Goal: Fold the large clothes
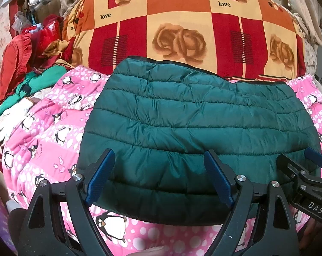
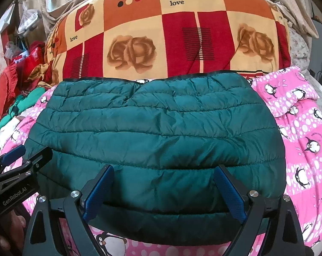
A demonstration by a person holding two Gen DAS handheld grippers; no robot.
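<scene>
A dark green quilted puffer jacket lies folded into a broad rectangle on a pink penguin-print blanket; it also shows in the right wrist view. My left gripper is open and empty, its blue-padded fingers spread over the jacket's near edge. My right gripper is open and empty too, over the same near edge. The right gripper shows at the right edge of the left wrist view, and the left gripper at the left edge of the right wrist view.
A red, orange and cream rose-print quilt is piled behind the jacket. A heap of red and green clothes sits at the far left. The pink blanket extends to the right.
</scene>
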